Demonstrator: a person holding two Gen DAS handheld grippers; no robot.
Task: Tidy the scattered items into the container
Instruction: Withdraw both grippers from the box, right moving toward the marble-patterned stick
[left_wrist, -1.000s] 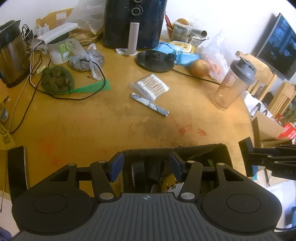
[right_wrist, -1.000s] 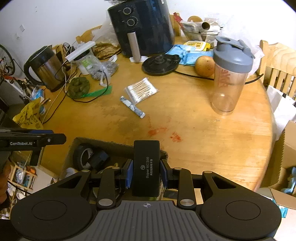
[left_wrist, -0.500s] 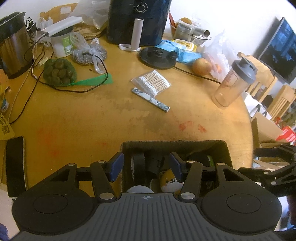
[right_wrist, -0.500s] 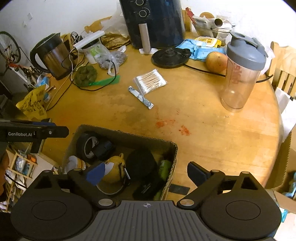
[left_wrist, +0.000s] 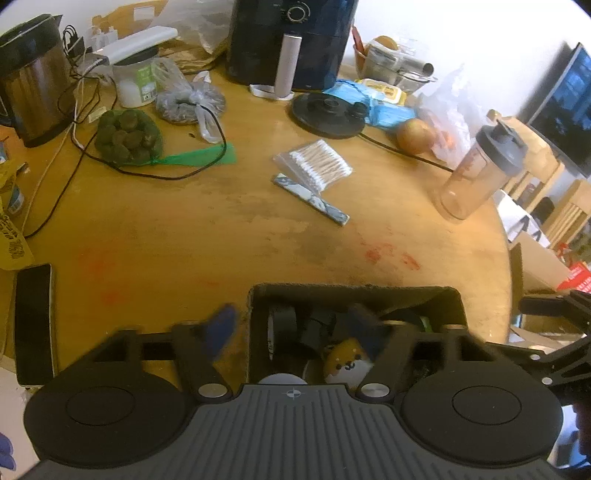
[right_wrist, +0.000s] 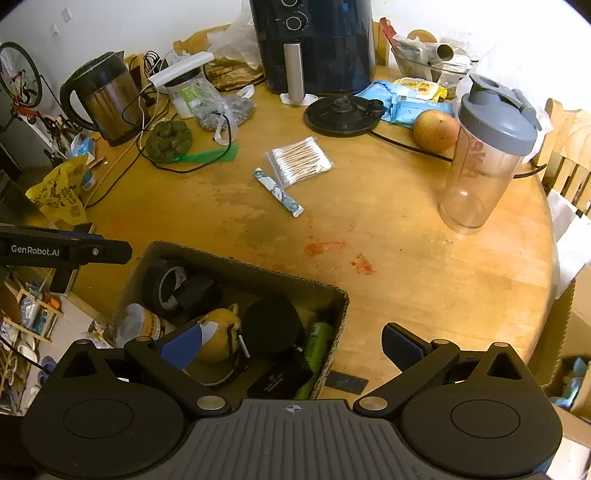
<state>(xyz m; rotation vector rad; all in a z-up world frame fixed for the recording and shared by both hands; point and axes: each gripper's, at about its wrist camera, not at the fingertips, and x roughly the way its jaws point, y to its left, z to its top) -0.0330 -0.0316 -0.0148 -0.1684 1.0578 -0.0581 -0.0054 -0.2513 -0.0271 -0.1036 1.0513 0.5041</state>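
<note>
Where the left wrist camera looks down, the left gripper (left_wrist: 295, 328) hangs spread wide and empty over the near end of the cardboard box (left_wrist: 448, 295), one blue finger outside the box's left wall, the other inside (both blurred). The box sits at 6 o'clock on the round wooden table (left_wrist: 166, 240). Inside it: a tape roll (left_wrist: 280, 328) and a fox toy (left_wrist: 347, 363). Loose at 12 o'clock: a bag of cotton swabs (left_wrist: 319, 166), with a patterned stick (left_wrist: 310, 198) just beside it.

In the right wrist view, the right gripper (right_wrist: 295, 345) is opened wide, holding nothing, above the box's (right_wrist: 236, 266) right corner. Box contents: tape roll (right_wrist: 166, 286), yellow toy (right_wrist: 219, 334), green tube (right_wrist: 317, 345), flat black case (right_wrist: 279, 380). Swabs (right_wrist: 299, 160) and stick (right_wrist: 277, 192) lie at 12 o'clock; a shaker bottle (right_wrist: 484, 158) stands at 2 o'clock.
</note>
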